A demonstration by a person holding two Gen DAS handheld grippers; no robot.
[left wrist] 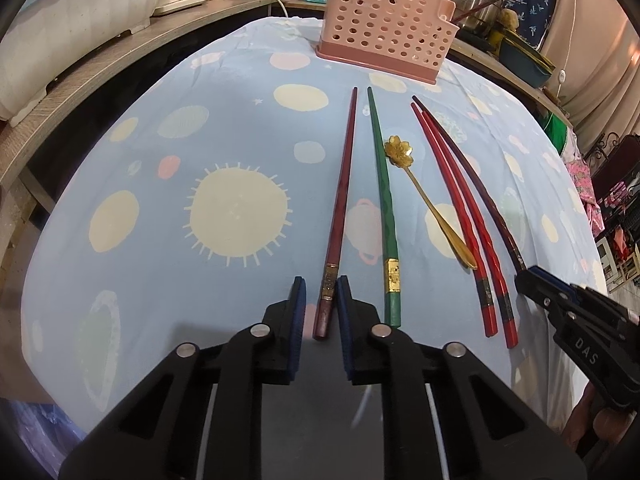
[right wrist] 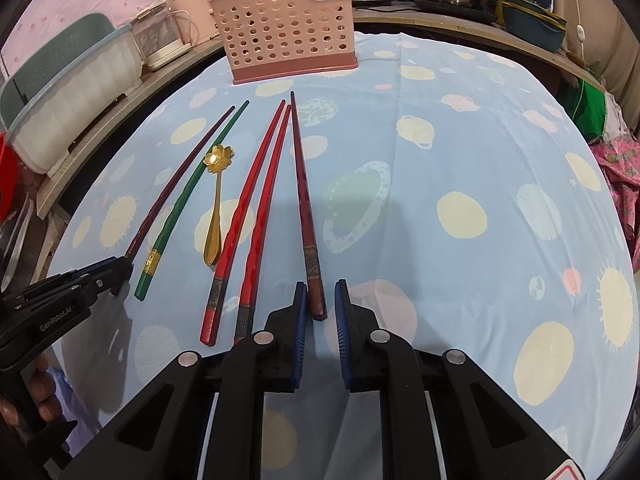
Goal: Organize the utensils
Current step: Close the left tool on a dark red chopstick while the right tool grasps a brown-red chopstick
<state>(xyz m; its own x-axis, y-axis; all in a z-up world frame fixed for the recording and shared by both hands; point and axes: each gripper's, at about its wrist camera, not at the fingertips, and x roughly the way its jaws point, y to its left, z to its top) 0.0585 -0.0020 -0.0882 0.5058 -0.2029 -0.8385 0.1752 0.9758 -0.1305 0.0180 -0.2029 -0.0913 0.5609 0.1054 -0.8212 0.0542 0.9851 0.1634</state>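
Pink perforated utensil holder (left wrist: 386, 28) stands upright at far end of bench. In front, lying lengthwise approx side by side, tips toward holder: maroon chopstick (left wrist: 340, 200), green chopstick w/ gold band (left wrist: 382, 200), gold flower-head spoon (left wrist: 424, 196), two red chopsticks (left wrist: 460, 220) touching, dark purple chopstick (left wrist: 476, 184)

light: dim, warm indoor | shadows: soft, near grippers on tablecloth (left wrist: 168, 240) | glare: small glint on gold spoon (right wrist: 218, 160) | focus: sharp centre | edges: heavy fisheye bending, dark vignette corners
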